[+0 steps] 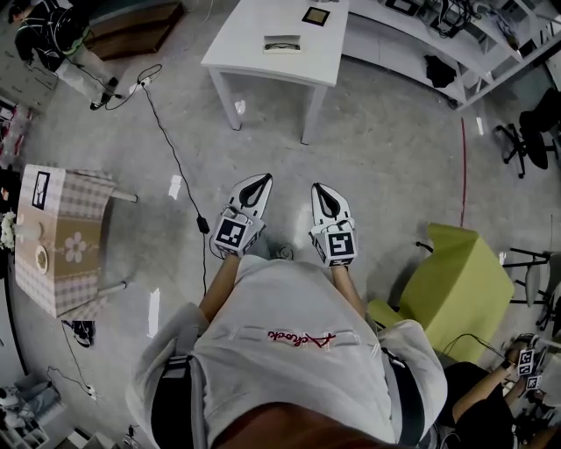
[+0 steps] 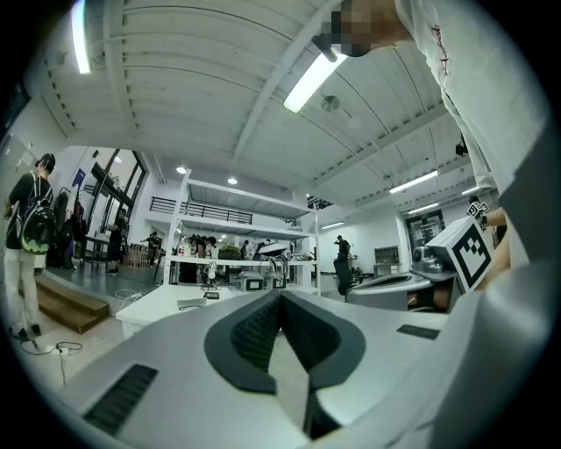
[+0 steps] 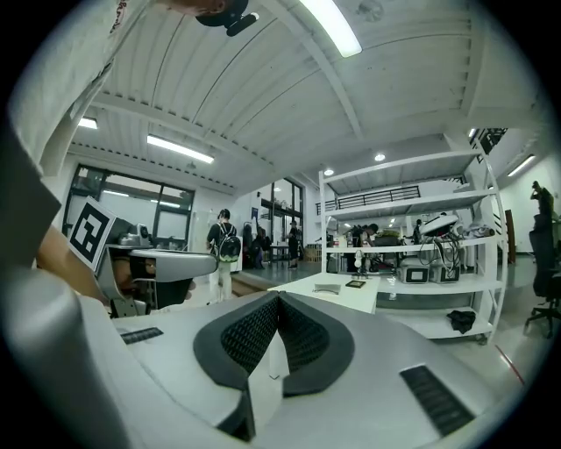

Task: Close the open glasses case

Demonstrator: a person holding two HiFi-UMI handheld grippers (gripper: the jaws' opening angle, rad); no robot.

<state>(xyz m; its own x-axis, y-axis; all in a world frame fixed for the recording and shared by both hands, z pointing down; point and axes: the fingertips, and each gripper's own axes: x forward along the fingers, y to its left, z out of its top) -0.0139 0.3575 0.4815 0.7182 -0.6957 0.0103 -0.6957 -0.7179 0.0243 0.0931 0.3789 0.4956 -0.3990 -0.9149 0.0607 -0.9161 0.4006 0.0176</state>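
The open glasses case [image 1: 282, 42] lies on a white table [image 1: 254, 53] across the floor, well ahead of me, next to a small dark square item [image 1: 316, 16]. I hold both grippers level in front of my chest, side by side, far from the table. The left gripper [image 1: 266, 179] is shut with its tips touching and nothing between them. The right gripper [image 1: 316, 188] is shut and empty too. In the left gripper view the case [image 2: 191, 303] shows small beyond the shut gripper [image 2: 280, 294]. In the right gripper view the case [image 3: 327, 288] lies past the shut gripper [image 3: 278, 298].
A checkered side table [image 1: 61, 237] stands at the left and a green chair [image 1: 456, 281] at the right. A black cable [image 1: 175, 158] runs across the floor toward me. A person with a backpack [image 1: 53, 39] stands at the far left; shelves [image 1: 456, 35] line the back right.
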